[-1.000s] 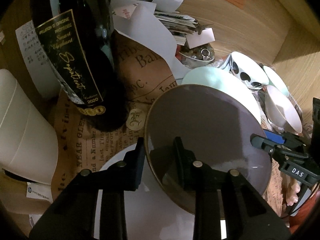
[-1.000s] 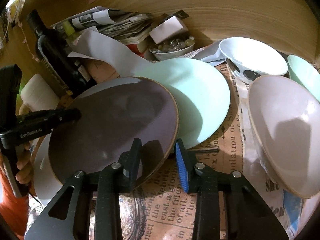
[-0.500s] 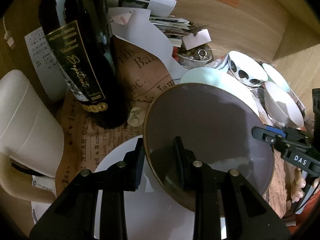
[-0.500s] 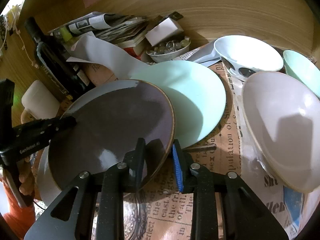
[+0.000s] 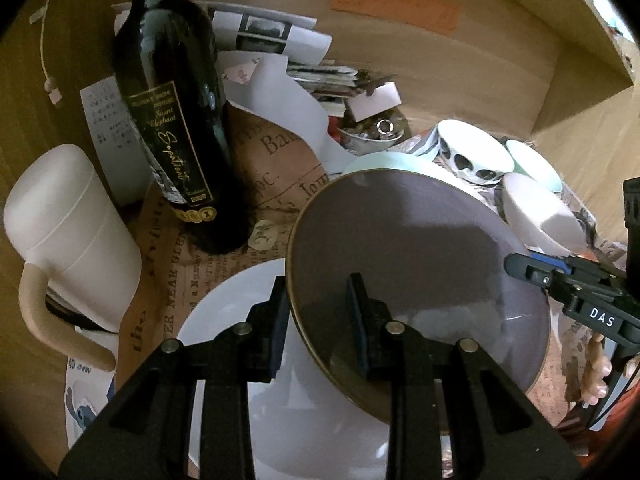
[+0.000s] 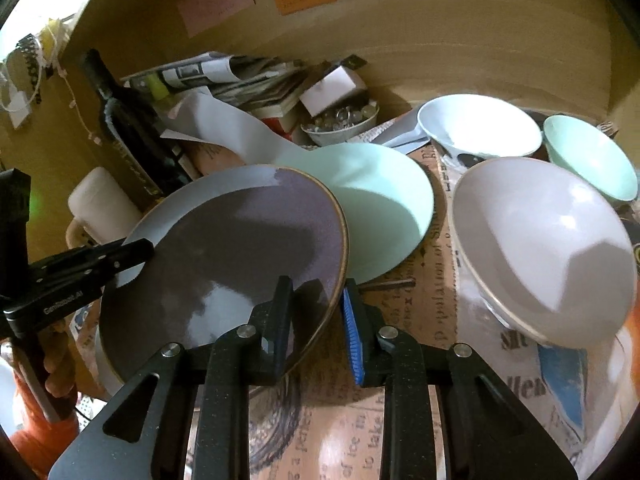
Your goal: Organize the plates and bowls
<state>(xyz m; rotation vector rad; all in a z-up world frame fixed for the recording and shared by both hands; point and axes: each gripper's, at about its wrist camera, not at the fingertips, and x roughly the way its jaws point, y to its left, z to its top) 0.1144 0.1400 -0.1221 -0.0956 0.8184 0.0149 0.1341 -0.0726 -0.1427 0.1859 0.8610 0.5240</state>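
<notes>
A dark grey plate [image 5: 416, 264] [image 6: 224, 264] with a brown rim is held in the air by both grippers. My left gripper [image 5: 316, 320] is shut on its near-left rim. My right gripper [image 6: 316, 316] is shut on its right rim. The plate is above a white plate [image 5: 240, 320] that lies on the newsprint paper. A mint plate [image 6: 380, 200] lies just behind it. A pale grey bowl [image 6: 540, 248], a white spotted bowl [image 6: 480, 128] and a mint bowl [image 6: 588, 156] stand to the right.
A dark wine bottle [image 5: 176, 120] stands at the left, close to the plates. A white mug [image 5: 72, 232] is left of it. A small bowl of trinkets [image 6: 340, 120] and a pile of papers [image 6: 240, 80] sit by the wooden back wall [image 6: 440, 40].
Both grippers have lifted the dark plate and drawn back; the right gripper has closed on its rim. The plate now hangs higher over the white plate.
</notes>
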